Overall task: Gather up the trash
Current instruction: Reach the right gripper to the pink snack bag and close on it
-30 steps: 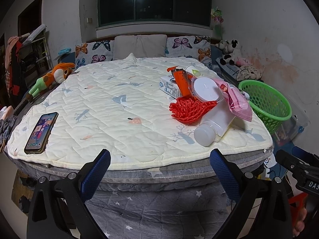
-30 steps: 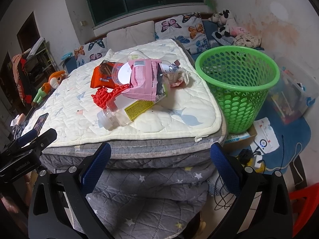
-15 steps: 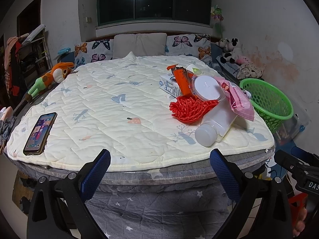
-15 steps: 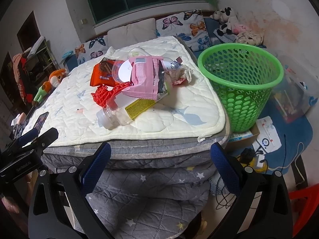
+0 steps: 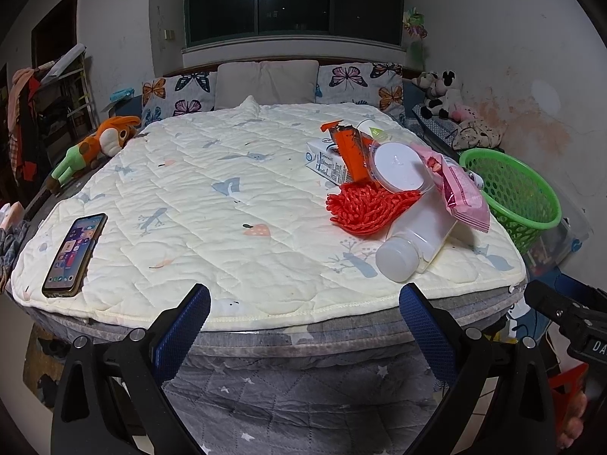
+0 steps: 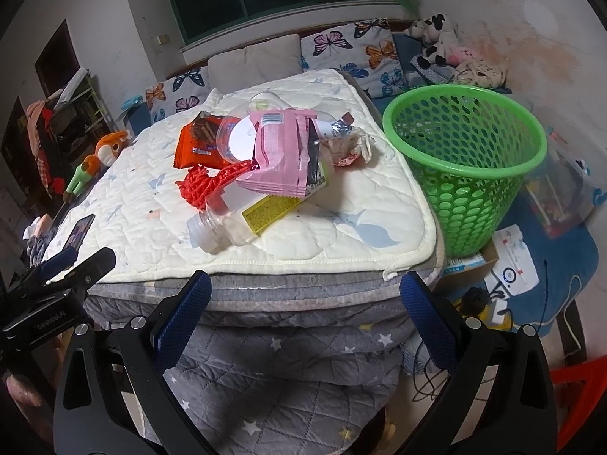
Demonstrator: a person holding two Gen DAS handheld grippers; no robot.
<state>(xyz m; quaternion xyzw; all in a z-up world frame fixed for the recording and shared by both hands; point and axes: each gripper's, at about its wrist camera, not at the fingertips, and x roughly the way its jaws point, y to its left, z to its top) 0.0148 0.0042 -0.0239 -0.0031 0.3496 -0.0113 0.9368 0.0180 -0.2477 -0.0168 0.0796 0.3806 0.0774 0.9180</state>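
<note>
A pile of trash lies on the right side of the bed: a clear plastic bottle (image 5: 415, 239) (image 6: 231, 223), a red mesh net (image 5: 370, 204) (image 6: 206, 182), a pink wrapper (image 5: 461, 191) (image 6: 282, 151), an orange snack pack (image 5: 351, 149) (image 6: 199, 144), a round clear lid (image 5: 398, 167) and a small carton (image 5: 326, 161). A green basket (image 5: 512, 189) (image 6: 466, 159) stands on the floor right of the bed. My left gripper (image 5: 303, 314) and right gripper (image 6: 303, 295) are open and empty, at the bed's near edge, short of the pile.
A phone (image 5: 74, 254) lies at the bed's near left corner. A plush toy (image 5: 95, 148) lies at the left edge. Pillows (image 5: 265, 83) line the headboard. Boxes and cables (image 6: 504, 276) clutter the floor by the basket.
Both grippers have moved slightly closer to the bed and a little higher. The trash and basket have not moved.
</note>
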